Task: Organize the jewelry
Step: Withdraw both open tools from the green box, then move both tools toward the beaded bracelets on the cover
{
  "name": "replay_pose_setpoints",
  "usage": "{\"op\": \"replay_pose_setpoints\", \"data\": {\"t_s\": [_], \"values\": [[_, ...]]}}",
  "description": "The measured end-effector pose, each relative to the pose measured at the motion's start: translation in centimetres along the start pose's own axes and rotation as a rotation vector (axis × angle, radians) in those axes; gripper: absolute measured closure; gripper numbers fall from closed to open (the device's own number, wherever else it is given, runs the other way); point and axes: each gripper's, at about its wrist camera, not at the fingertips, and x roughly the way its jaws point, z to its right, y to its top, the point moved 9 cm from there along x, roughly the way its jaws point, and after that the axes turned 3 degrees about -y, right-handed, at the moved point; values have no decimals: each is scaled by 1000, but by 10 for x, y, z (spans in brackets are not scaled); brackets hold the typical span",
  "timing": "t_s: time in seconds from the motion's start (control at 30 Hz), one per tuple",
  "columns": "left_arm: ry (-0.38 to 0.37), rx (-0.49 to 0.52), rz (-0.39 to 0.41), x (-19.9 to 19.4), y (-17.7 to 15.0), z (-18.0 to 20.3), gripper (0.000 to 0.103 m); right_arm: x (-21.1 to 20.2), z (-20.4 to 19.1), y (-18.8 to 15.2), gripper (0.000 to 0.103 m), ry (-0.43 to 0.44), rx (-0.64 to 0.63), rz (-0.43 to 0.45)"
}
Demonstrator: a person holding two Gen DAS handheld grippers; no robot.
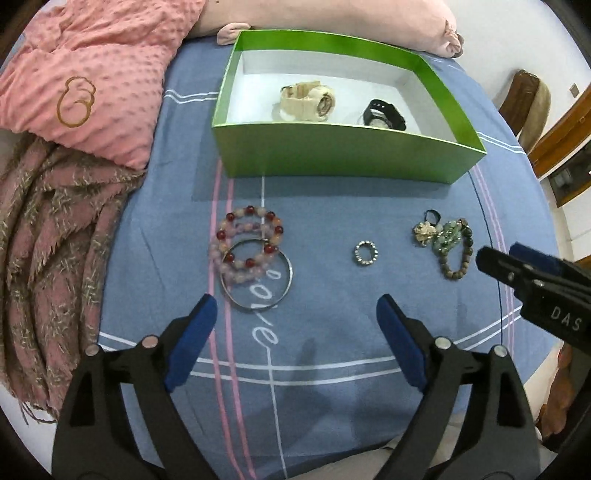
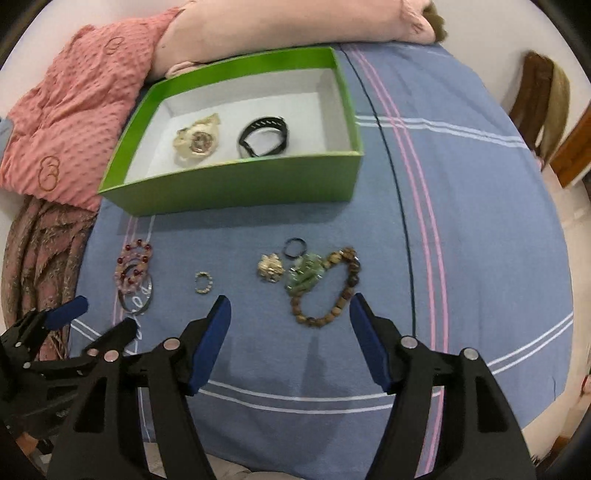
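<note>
A green box (image 1: pixel 332 155) (image 2: pixel 236 184) on the blue sheet holds a cream watch (image 1: pixel 308 101) (image 2: pixel 195 142) and a black watch (image 1: pixel 384 115) (image 2: pixel 263 137). In front of it lie red-and-pink bead bracelets (image 1: pixel 251 242) (image 2: pixel 133 267) over a silver bangle (image 1: pixel 258 295) (image 2: pixel 137 302), a small silver ring (image 1: pixel 365 253) (image 2: pixel 204 282), a gold brooch (image 1: pixel 424 232) (image 2: pixel 270 272), a green jade piece (image 1: pixel 447 238) (image 2: pixel 306 275), a brown bead bracelet (image 1: pixel 458 264) (image 2: pixel 332 295) and a dark ring (image 2: pixel 294 247). My left gripper (image 1: pixel 297 314) is open near the bangle, nothing between its fingers. My right gripper (image 2: pixel 290 315) is open just short of the brown bracelet.
A pink dotted blanket (image 1: pixel 85 74) and a fringed pink-brown scarf (image 1: pixel 48 258) lie at the left. A pink pillow (image 1: pixel 332 18) runs behind the box. A wooden chair (image 1: pixel 528 103) stands beyond the bed's right edge. The right gripper's tip (image 1: pixel 495 264) shows at the left view's right side.
</note>
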Motion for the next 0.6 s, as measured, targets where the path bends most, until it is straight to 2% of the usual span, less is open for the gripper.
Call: {"op": "replay_pose_setpoints", "data": {"t_s": [0.17, 0.43, 0.6], "values": [[-7, -48, -15, 1, -4, -5, 14, 10, 6, -7, 36, 17, 29, -44], [14, -42, -3, -5, -4, -1, 11, 12, -3, -8, 36, 1, -12, -44], [32, -48, 93, -26, 9, -2, 10, -5, -1, 4, 36, -28, -29, 60]]}}
